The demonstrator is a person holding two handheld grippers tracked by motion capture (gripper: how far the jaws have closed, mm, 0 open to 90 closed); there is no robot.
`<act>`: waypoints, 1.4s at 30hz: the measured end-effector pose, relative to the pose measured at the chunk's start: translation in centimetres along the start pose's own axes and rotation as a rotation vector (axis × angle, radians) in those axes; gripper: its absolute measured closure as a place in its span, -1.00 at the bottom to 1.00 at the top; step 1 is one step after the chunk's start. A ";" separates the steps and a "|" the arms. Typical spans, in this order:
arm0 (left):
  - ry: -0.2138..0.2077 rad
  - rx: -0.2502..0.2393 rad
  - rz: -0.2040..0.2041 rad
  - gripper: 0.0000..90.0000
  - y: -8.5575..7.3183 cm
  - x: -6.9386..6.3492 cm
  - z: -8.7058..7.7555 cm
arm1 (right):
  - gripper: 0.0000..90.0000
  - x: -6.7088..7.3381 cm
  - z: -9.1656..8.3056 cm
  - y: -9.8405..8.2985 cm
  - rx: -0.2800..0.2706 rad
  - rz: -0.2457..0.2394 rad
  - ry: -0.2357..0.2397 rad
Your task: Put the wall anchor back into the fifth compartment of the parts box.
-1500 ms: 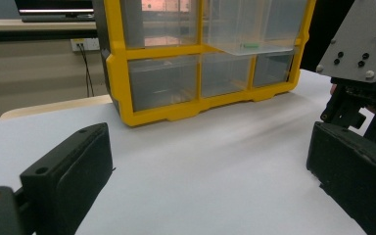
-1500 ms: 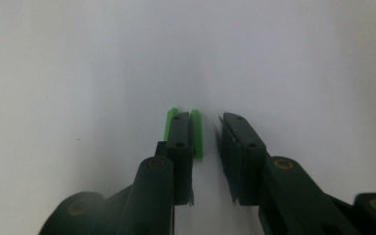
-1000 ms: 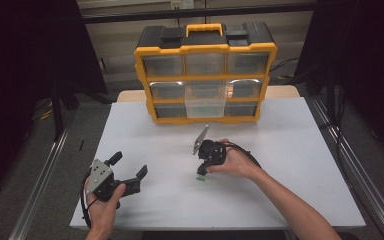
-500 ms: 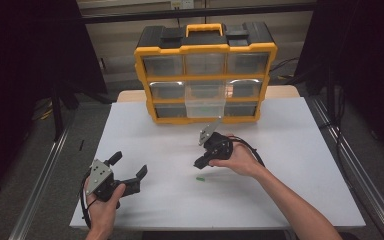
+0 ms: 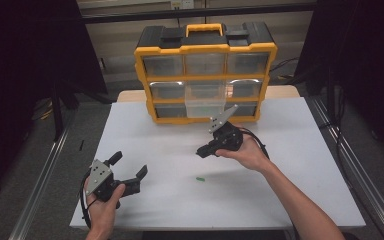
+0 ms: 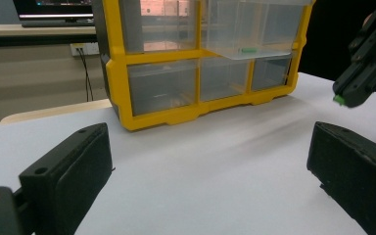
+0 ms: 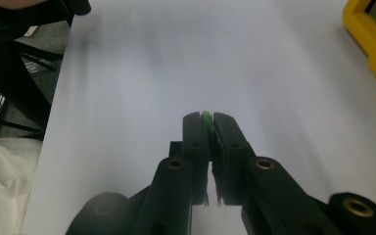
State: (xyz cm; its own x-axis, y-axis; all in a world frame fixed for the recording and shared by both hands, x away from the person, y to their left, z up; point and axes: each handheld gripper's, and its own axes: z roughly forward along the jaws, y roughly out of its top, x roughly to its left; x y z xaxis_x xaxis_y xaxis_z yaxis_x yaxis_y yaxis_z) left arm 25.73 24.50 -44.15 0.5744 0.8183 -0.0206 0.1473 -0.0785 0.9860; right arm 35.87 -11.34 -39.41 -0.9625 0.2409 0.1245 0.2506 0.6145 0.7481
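My right gripper (image 5: 200, 152) hangs above the middle of the white table (image 5: 300, 150), shut on a small green piece (image 7: 206, 116) that pokes out between its tips. From the left gripper view the same green piece (image 6: 340, 100) shows at the end of the right gripper (image 6: 360, 81). A second green piece (image 5: 200, 178) lies on the table below it. The yellow and black organiser (image 5: 205, 48) stands at the back, its middle clear drawer (image 5: 205, 102) pulled out with a green piece (image 6: 248, 50) inside. My left gripper (image 5: 129, 165) rests open at the front left.
The organiser's other clear drawers (image 6: 161, 85) are pushed in. Metal rails (image 5: 40, 190) run along both sides of the table. A cable (image 5: 254, 140) trails from the right gripper over the person's hand.
The right gripper has lifted off the table and moved back toward the organiser with a green piece in it. One green piece stays on the table. The left gripper has not moved.
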 end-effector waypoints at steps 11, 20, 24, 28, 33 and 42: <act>-0.004 -0.001 0.008 -0.93 0.0 0.1 0.0 | 0.89 0.1 -3.1 2.8 -0.054 -0.046 -0.039; 0.001 0.002 0.005 -0.93 0.1 0.1 -0.1 | 0.89 0.1 -5.1 5.0 -0.078 -0.081 -0.078; -0.004 0.000 0.007 -0.93 0.0 0.1 0.0 | 0.89 -0.3 -5.7 5.5 -0.073 -0.080 -0.105; -0.005 0.001 0.008 -0.93 0.0 0.1 0.0 | 0.89 -0.9 -6.7 6.3 -0.080 -0.076 -0.128; -0.003 -0.002 0.004 -0.93 0.0 0.1 0.0 | 0.89 -1.4 -7.7 7.2 -0.072 -0.074 -0.156; -0.005 -0.001 0.002 -0.93 0.0 0.1 0.1 | 0.89 -2.7 -8.6 7.9 -0.065 -0.050 -0.213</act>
State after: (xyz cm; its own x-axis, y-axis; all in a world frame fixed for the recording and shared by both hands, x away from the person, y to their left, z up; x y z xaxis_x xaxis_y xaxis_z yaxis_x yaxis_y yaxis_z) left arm 25.84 24.57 -44.18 0.5785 0.8155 -0.0196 0.1454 -0.0795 0.9862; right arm 39.59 -13.63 -28.20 -0.9280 0.3694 -0.0490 0.1896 0.5812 0.7913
